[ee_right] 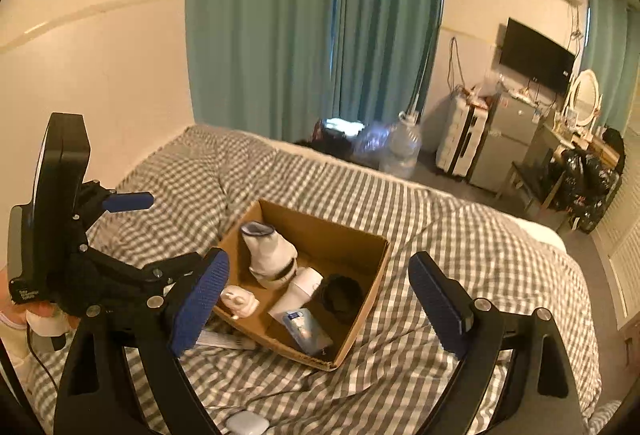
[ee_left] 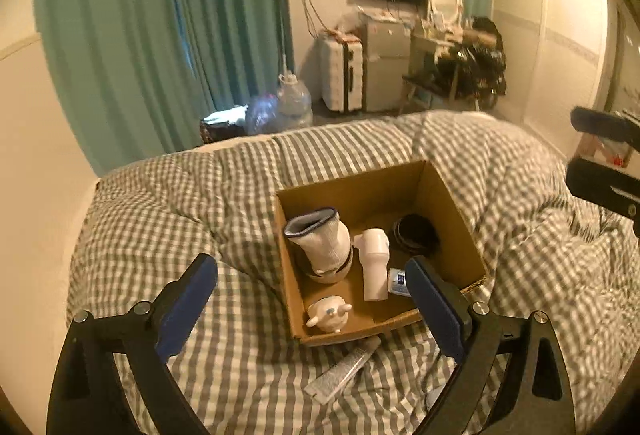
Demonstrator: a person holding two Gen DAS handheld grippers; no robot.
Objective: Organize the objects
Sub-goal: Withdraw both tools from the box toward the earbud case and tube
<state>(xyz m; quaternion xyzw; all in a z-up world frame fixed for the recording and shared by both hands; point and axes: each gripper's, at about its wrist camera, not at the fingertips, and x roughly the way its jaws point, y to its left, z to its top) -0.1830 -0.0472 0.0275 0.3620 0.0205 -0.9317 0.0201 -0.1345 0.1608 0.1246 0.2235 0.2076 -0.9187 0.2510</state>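
Tube [ee_left: 343, 371] lies outside box [ee_left: 384, 179], between open, empty left gripper [ee_left: 312, 305] fingers.

The bed [ee_left: 168, 203] has a grey and white checked cover. A brown cardboard box [ee_left: 444, 195] sits on it with its top open. A flat silver tube [ee_left: 344, 371] lies on the cover just in front of the box. A small white case [ee_right: 247, 424] lies nearer still.

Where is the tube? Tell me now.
The tube lies on the checked blanket, outside the cardboard box, just beyond its near edge, in the left wrist view, between the open fingers of the left hand-held gripper.
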